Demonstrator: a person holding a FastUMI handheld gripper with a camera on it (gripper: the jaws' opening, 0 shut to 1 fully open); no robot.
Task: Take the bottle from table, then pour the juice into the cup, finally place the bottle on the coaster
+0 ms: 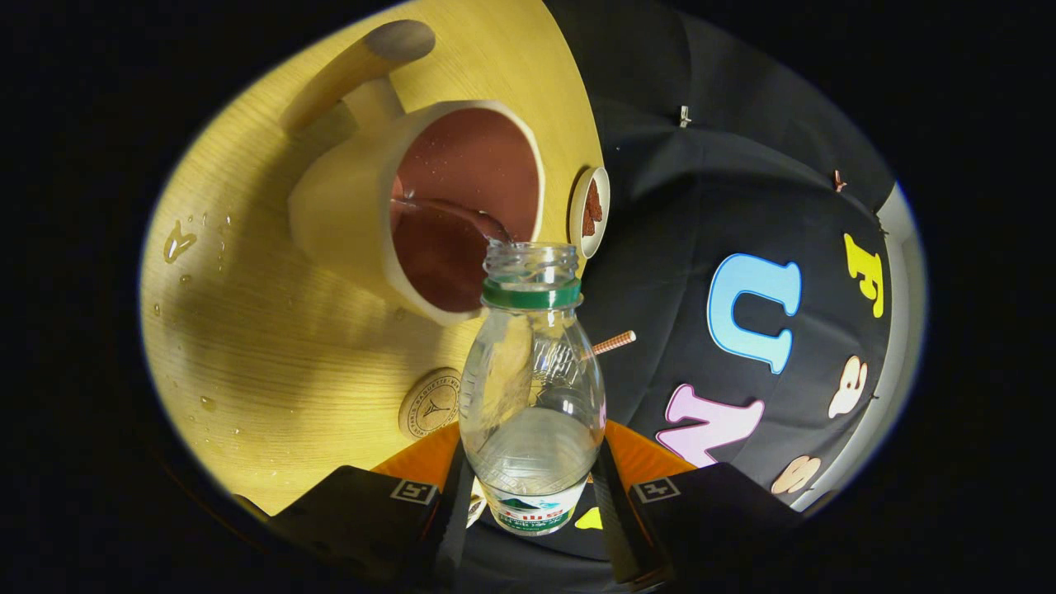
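My hand-held gripper (532, 503) clenches the bottle (530, 388), its long axis pointing ahead, mouth at the cup (412, 206) rim; coaster (430, 403) lies just left.

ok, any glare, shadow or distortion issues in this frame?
Gripper view: strong fisheye bending of the table edge; hard shadow beside the cup; highlights on the clear bottle, clamped in the hand-held gripper; droplets glint on the wood; focus sharp.

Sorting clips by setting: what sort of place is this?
Likely a staged recording booth, not a kitchen: a light wooden table against a black cloth wall, where the gripper tips a clear bottle into a cup.
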